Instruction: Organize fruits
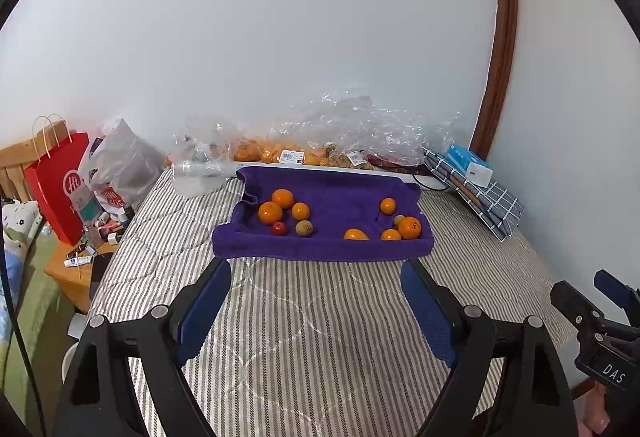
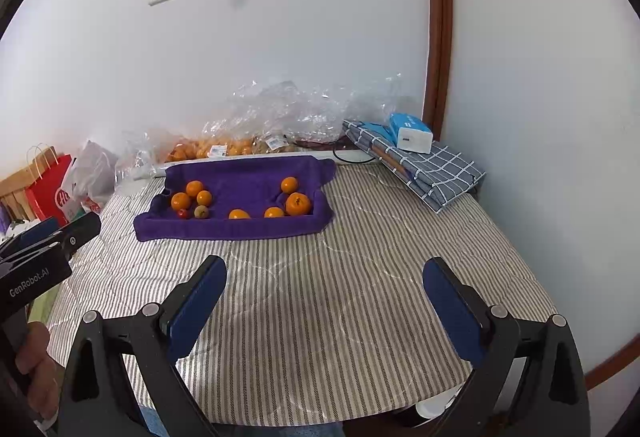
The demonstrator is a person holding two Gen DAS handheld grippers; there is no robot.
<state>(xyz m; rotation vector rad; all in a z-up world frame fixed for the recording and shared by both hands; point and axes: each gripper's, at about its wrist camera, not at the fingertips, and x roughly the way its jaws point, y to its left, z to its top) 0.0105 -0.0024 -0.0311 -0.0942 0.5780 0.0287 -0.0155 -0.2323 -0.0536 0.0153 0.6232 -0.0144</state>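
A purple towel lies on the striped bed, its edges raised like a tray. On its left are three oranges, a small red fruit and a green-brown fruit. On its right are several oranges and a small greenish fruit. My left gripper is open and empty above the bed, short of the towel. My right gripper is open and empty, further right.
Clear plastic bags of fruit line the wall behind the towel. A folded checked cloth with a blue tissue pack lies at the back right. A red paper bag stands on a cluttered bedside table at left.
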